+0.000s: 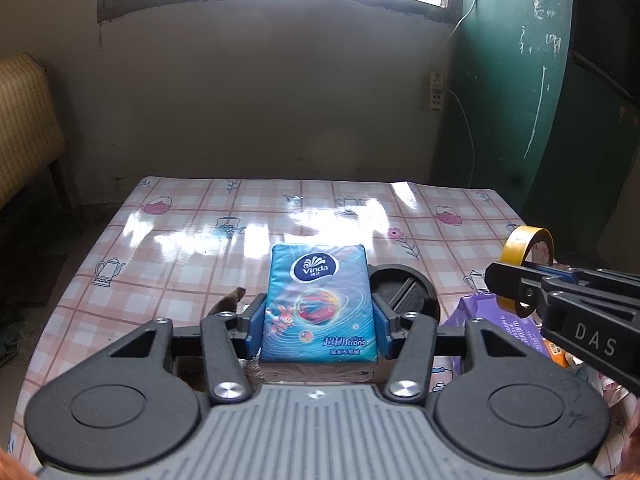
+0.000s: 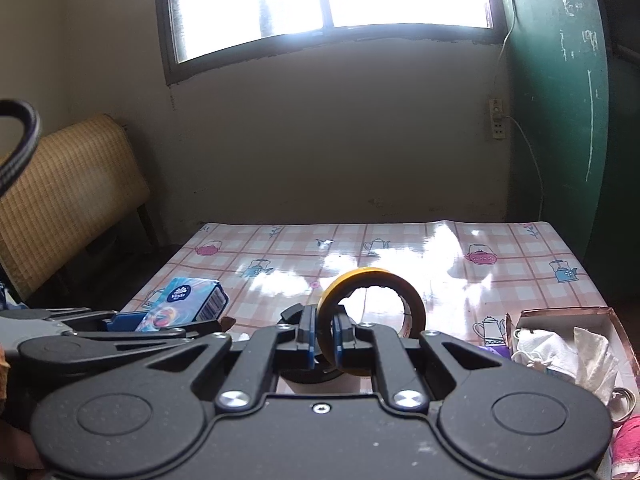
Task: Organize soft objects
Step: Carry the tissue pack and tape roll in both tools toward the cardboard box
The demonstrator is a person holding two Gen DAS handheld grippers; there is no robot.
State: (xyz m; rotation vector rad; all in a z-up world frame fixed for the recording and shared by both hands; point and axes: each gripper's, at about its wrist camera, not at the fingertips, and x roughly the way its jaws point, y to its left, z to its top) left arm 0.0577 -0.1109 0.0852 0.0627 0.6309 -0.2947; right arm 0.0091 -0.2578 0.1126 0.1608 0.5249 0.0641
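While the left gripper [image 1: 318, 320] has its fingers clamped on a blue tissue pack [image 1: 318, 300] above the checked worktop [image 1: 180, 240], right-wrist view shows the right gripper [image 2: 324, 338] fingers pinching a yellow tape roll [image 2: 372, 312] upright.

checked table [image 2: 400, 256] with open box [image 2: 568, 320]

Glossy plastic tissue pack [image 1: 318, 304] – shiny vinyl tablecloth [image 1: 192, 240].
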